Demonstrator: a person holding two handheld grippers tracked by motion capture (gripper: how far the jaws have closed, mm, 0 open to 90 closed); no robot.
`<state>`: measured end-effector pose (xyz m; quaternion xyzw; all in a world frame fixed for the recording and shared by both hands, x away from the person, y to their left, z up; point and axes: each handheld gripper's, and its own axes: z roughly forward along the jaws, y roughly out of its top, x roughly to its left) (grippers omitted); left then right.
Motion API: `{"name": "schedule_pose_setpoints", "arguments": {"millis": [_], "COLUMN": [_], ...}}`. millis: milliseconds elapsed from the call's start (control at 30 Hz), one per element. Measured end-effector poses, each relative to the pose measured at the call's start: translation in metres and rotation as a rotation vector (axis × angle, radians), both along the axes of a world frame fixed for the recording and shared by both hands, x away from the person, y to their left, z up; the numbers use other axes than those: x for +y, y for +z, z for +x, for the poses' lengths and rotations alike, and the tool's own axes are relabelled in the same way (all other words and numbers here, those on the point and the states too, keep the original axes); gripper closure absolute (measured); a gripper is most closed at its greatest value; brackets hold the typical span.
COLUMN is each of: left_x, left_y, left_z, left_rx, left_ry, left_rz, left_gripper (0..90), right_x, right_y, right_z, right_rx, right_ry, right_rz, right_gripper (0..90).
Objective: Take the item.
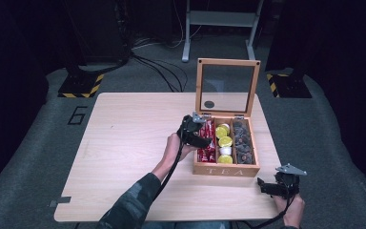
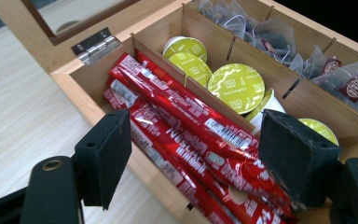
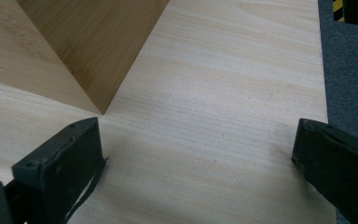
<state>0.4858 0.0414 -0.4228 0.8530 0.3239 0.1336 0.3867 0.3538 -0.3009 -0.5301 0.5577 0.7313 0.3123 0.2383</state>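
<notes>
The red sticks (image 2: pixel 186 140) lie packed lengthwise in the left compartment of the tea box (image 1: pixel 225 170), the compartment nearest the left gripper (image 1: pixel 201 136). In the left gripper view that gripper (image 2: pixel 193 154) hangs over this compartment with its jaws apart; one jaw stands outside the box's left wall, the other over the inner end of the sticks by the first divider. The sticks pass between the jaws, and the pads do not press on them.

The box's middle compartment holds round capsules (image 2: pixel 236 87) with yellow-green lids, some lying flat and some tilted on edge, plus one white one (image 1: pixel 225 150) seen from above. The right compartment holds dark tea bags (image 2: pixel 354 88) in clear wrappers, heaped loosely. The box's glass lid (image 1: pixel 227 86) stands upright at the back on its hinges (image 2: pixel 93 44). "TEA" is marked on the box's front wall.

The box sits on the right half of a pale wooden table (image 1: pixel 124 138). The right gripper (image 1: pixel 267 187) is just off the box's front right corner, low over the table, jaws wide apart with nothing between them; its own view shows that corner (image 3: pixel 100 105) just ahead.
</notes>
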Motion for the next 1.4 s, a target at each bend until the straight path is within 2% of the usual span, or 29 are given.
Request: {"name": "schedule_pose_setpoints", "arguments": {"millis": [67,100,267,333,400,633,733,867,967,1167,1333,1400], "left_x": [-0.006,-0.011,-0.017,-0.019,-0.02,-0.022,-0.021,-0.019,-0.021,-0.02,-0.02,-0.019], "left_y": [-0.001,-0.003,-0.009,-0.013,-0.015,-0.024,-0.024,-0.025,-0.025,-0.026,-0.026,-0.026], "left_z": [0.001,0.002,0.006,0.009,0.009,0.008,0.009,0.01,0.008,0.008,0.007,0.006], "left_rx": [-0.002,-0.001,0.002,0.005,0.013,0.029,0.025,0.033,0.035,0.046,0.038,0.035], "left_ry": [0.005,0.006,0.006,0.001,0.006,0.05,0.068,0.08,0.091,0.109,0.113,0.12], "left_rz": [0.016,0.038,0.04,0.064,0.067,0.081,0.097,0.091,0.106,0.077,0.073,0.059], "left_gripper": [29.5,31.5,41.5,45.1,48.2,56.3,63.7,67.4,70.4,79.7,82.3,82.6], "right_x": [0.0,0.0,0.0,0.0,0.0,0.0,0.0,0.0,0.0,0.0,0.0,0.0], "right_y": [0.0,0.0,0.0,0.0,0.0,0.0,0.0,0.0,0.0,0.0,0.0,0.0], "right_z": [0.0,0.0,0.0,0.0,0.0,0.0,0.0,0.0,0.0,0.0,0.0,0.0], "right_rx": [0.0,0.0,0.0,0.0,0.0,0.0,0.0,0.0,0.0,-0.001,-0.001,-0.001], "right_ry": [0.0,0.0,0.0,0.0,0.0,0.0,0.0,0.0,0.0,-0.002,-0.001,-0.002], "right_rz": [0.0,0.0,0.0,0.0,0.0,0.0,0.0,0.0,0.0,0.0,0.0,0.0], "right_gripper": [1.2,1.2,1.2,1.2,1.2,1.2,1.2,1.2,1.2,1.3,1.3,1.3]}}
